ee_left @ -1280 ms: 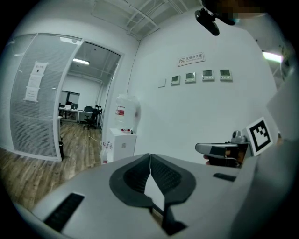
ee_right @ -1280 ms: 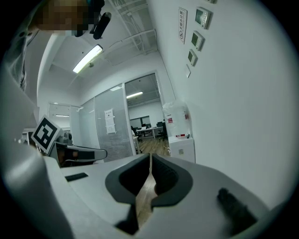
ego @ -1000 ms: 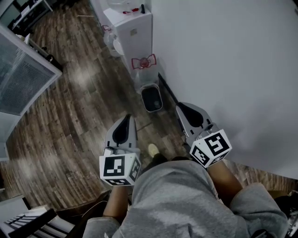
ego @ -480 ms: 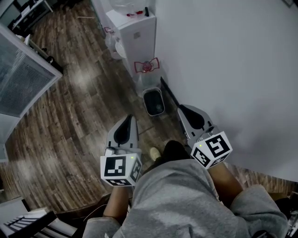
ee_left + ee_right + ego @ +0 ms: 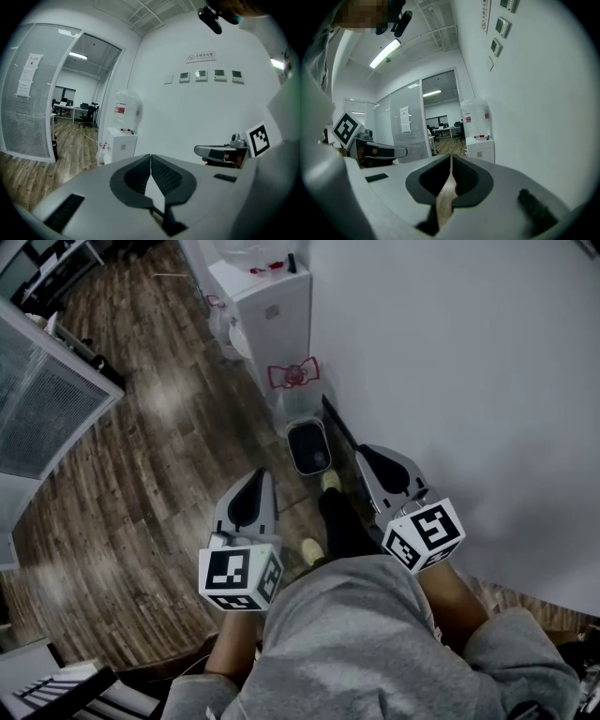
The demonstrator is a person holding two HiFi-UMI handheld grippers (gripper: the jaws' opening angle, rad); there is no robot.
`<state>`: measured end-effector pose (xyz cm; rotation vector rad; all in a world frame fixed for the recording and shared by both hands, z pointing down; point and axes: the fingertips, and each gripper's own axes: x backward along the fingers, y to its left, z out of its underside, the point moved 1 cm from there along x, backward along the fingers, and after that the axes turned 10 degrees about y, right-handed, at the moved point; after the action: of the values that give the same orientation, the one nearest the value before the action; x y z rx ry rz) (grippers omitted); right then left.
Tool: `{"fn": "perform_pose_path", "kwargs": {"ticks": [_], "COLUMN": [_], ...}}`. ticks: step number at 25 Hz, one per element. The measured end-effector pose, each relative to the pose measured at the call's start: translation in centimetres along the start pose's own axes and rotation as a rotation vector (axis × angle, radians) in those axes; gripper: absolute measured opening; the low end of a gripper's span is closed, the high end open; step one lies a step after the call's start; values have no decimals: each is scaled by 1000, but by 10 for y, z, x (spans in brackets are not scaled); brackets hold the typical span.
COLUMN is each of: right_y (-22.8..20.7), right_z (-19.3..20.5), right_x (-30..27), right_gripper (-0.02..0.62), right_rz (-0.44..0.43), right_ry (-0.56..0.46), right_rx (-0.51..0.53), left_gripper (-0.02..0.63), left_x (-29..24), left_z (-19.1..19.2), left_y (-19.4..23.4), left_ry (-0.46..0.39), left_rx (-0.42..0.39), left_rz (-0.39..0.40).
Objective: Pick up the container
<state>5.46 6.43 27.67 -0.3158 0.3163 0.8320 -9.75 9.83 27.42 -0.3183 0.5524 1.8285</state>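
Left tongs [image 5: 257, 480] and right tongs [image 5: 366, 457] are held shut, empty; the waste bin [image 5: 309, 448] is located ahead at 12 o'clock, between them.

- Open lane: wood floor [image 5: 159, 484], bare and wide, lay left of and ahead of the left gripper [image 5: 257, 474].
- Right bound: white wall [image 5: 469, 381], unbroken, stood close beside the right gripper [image 5: 362, 452] and left no passage on that side.
- Obstruction ahead: small open-topped container [image 5: 309, 448] sat on the floor at the wall's foot.
- Obstruction beyond: white water dispenser [image 5: 267, 310] also stood against the wall.
- Left bound: glass partition [image 5: 47, 399], well apart.
- Below: the wearer's leg [image 5: 337, 517] reached forward between the grippers.
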Motion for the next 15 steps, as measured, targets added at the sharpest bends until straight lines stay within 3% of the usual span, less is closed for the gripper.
{"fn": "perform_pose_path", "kwargs": {"ticks": [15], "right_y": [-102], "right_z": [-25], "right_x": [-84], "right_gripper": [31], "right_rz": [16], "right_ry": [41], "right_rx": [-28], "left_gripper": [15], "left_x": [-115], "left_z": [-49], "left_y": [27], "left_ry": [41], "left_rx": [0], "left_rz": [-31]}}
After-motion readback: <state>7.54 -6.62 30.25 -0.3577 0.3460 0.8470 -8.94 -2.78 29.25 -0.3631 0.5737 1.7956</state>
